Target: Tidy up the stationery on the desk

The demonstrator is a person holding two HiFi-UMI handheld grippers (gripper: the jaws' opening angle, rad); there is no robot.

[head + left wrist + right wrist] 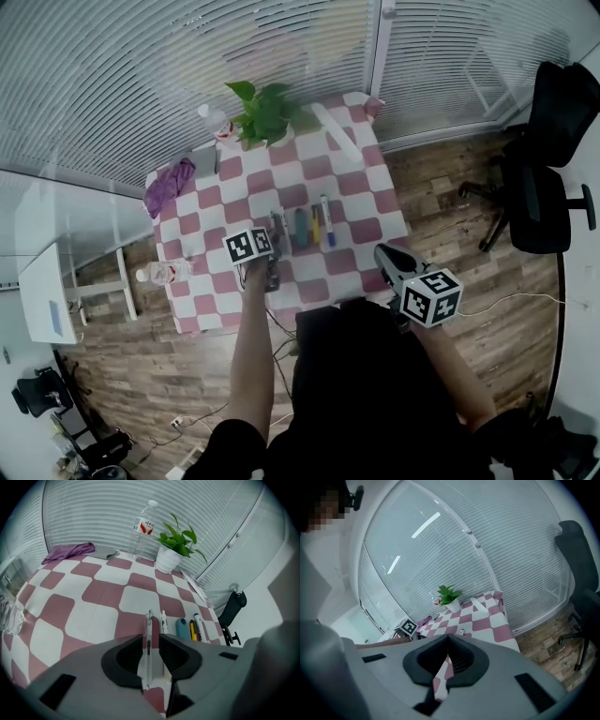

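Observation:
A clear pen (149,623) lies on the red-and-white checked table (361,192), in a row with a small white marker (164,620), a teal eraser (181,627), a yellow pen (191,630) and a blue-capped marker (198,625). My left gripper (150,639) points steeply down over the pen's near end. The pen runs between the jaws with a gap beside it, so the gripper is open. In the head view that gripper (273,267) sits near the table's front edge. My right gripper (448,644) is shut and empty, held off the table's front right corner (389,258).
A potted plant (171,550) and an upright water bottle (142,529) stand at the far edge, with a purple cloth (68,551) at the far left. Another bottle (159,273) lies at the table's left front corner. A black office chair (548,178) stands on the wooden floor to the right.

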